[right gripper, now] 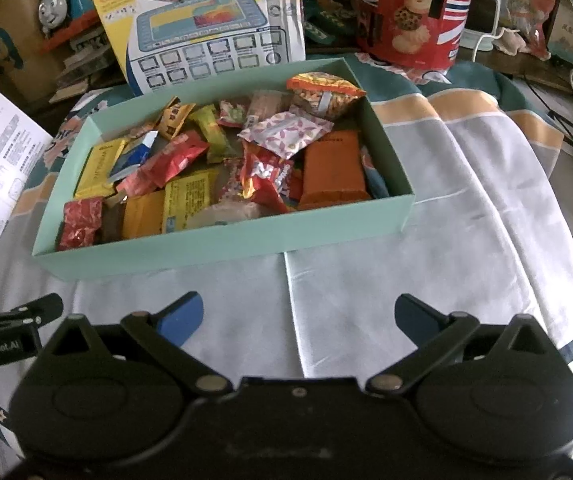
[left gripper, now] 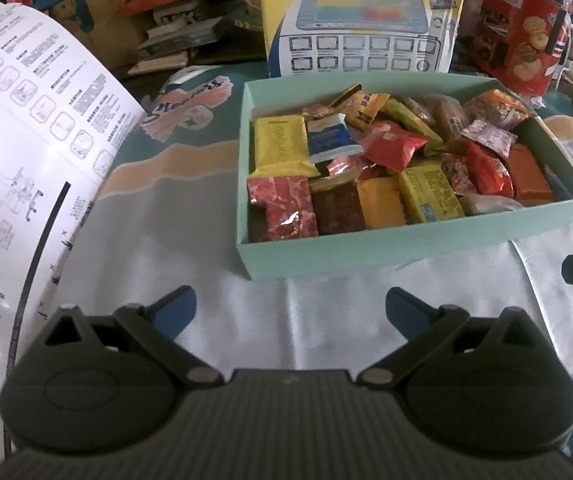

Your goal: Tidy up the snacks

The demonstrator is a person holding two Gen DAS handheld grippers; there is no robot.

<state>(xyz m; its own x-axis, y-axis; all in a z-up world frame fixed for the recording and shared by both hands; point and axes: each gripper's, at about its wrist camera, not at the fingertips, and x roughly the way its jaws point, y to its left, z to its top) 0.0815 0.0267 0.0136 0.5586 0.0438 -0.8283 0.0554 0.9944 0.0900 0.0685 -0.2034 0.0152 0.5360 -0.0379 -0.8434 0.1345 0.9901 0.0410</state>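
Observation:
A mint-green box point(left gripper: 386, 246) point(right gripper: 222, 248) sits on the cloth-covered table, filled with several wrapped snacks: a yellow pack point(left gripper: 280, 146), a blue-and-white pack point(left gripper: 328, 138), red packs point(left gripper: 392, 146), an orange pack point(right gripper: 332, 168), a pink-patterned packet point(right gripper: 286, 130). My left gripper point(left gripper: 290, 310) hovers open over the cloth, short of the box's near wall, nothing between its fingers. My right gripper point(right gripper: 298, 316) is open too, in front of the box's near right part, holding nothing. The left gripper's body point(right gripper: 10, 332) shows at the right wrist view's left edge.
A large printed instruction sheet point(left gripper: 26, 140) curls up on the left. Behind the box stand a toy tablet carton point(left gripper: 362, 20) point(right gripper: 206, 24), a red biscuit package point(left gripper: 522, 32) point(right gripper: 410, 12) and a blue toy train point(right gripper: 62, 0). Bare cloth point(right gripper: 466, 200) lies to the box's right.

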